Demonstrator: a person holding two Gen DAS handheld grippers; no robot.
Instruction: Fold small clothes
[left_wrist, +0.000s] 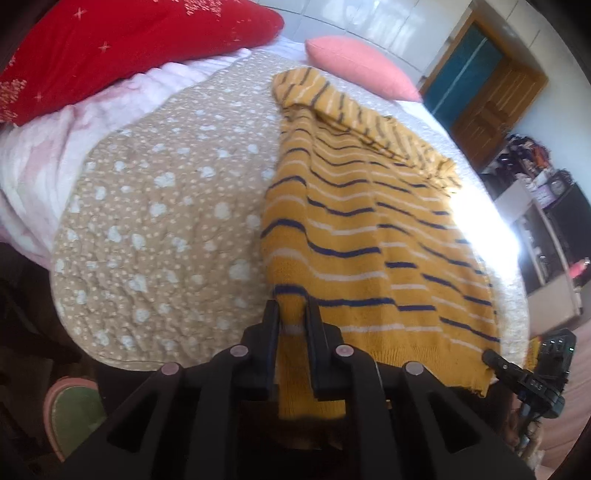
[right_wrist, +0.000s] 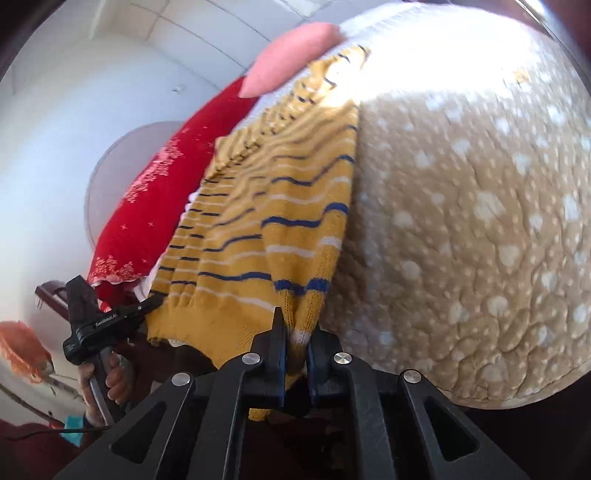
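Two grippers, left and right, each pinching the hem of a striped sweater on a bed: soft, light, floppy knit, best gripped at corners.

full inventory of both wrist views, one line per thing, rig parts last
striped sweater: 1, mustard with navy and white stripes, spread on the bed, near hem pinched at two spots
quilt: 1, tan with white dots, on the bed beside and under the sweater
red pillow: 1, red with white pattern, far end of bed
pink pillow: 1, salmon pink, far end of bed
wooden door: 1, brown, in the background
left tongs: 1, black, shut on the sweater hem
right tongs: 1, black, shut on the sweater hem
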